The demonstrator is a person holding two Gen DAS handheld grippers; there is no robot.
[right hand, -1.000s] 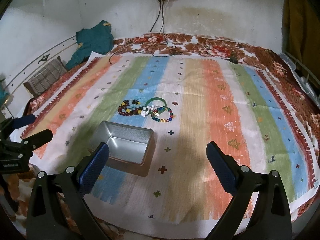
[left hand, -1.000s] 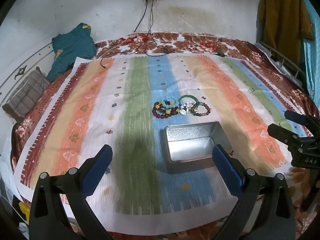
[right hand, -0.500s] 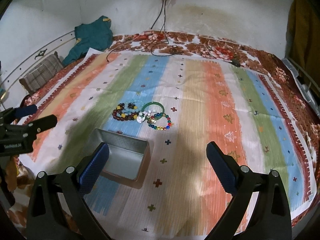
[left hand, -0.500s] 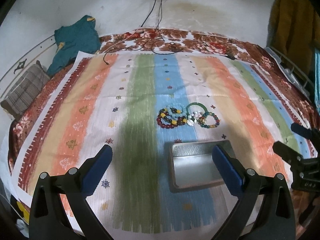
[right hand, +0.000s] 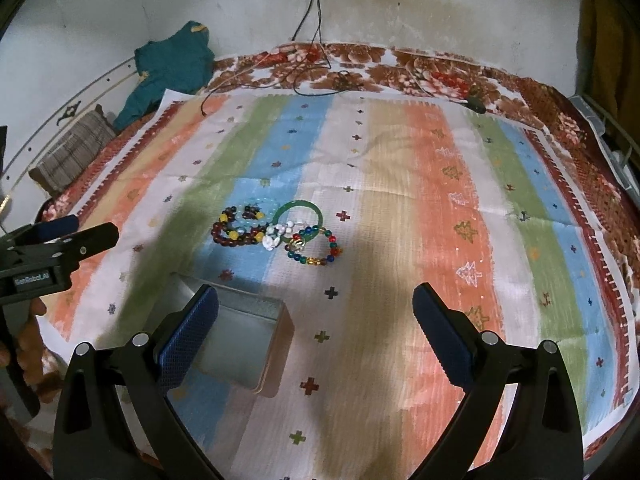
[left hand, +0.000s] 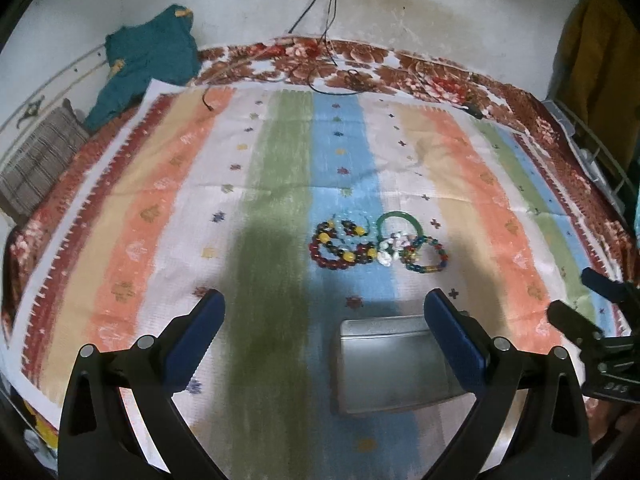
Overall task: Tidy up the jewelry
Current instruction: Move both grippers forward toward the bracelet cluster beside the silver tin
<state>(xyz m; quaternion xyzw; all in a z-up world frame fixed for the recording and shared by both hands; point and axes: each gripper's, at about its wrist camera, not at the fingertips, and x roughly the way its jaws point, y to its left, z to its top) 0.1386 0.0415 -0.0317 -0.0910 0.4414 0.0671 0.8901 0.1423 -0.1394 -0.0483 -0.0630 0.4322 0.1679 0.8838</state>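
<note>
A cluster of bead bracelets lies on a striped cloth: dark red beads, a green bangle, a multicolour bead ring. The cluster also shows in the right wrist view. An open metal tin sits just in front of it, also seen in the right wrist view. My left gripper is open and empty, above the cloth near the tin. My right gripper is open and empty, to the right of the tin.
The striped cloth covers a floral bedspread. A teal garment and a checked cushion lie at the back left. Cables hang from a wall socket. A wire rack stands at the right.
Both grippers have moved forward and tilted down towards the cloth; the bracelets and tin sit closer and lower in both views. Both stay open.
</note>
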